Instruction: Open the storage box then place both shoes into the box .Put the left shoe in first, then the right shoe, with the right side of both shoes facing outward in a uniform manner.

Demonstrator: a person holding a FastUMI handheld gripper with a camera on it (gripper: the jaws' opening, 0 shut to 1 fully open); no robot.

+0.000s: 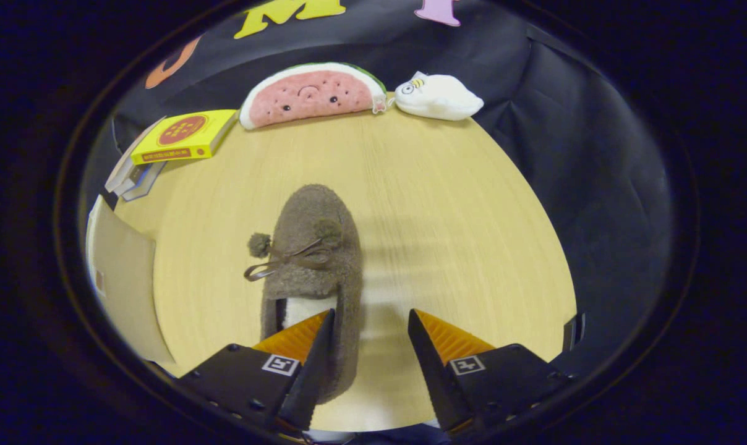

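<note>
A fuzzy brown slipper shoe (315, 247) with a bow and pom-poms lies on the round wooden table (460, 204), toe pointing away from me. My gripper (371, 316) stands open over its heel end. The left finger (311, 346) hangs over the shoe's opening, and the right finger (438, 349) is beside the shoe's right side, over bare table. The shoe's right wall sits in the gap between the fingers; neither finger visibly presses it. A pale flat panel (123, 278), possibly part of the storage box, rises at the table's left edge.
At the table's far edge lie a watermelon-slice plush (311, 94) and a white plush (438, 97). A yellow box (185, 136) rests on a stack of booklets at the far left. Bare tabletop lies right of the shoe.
</note>
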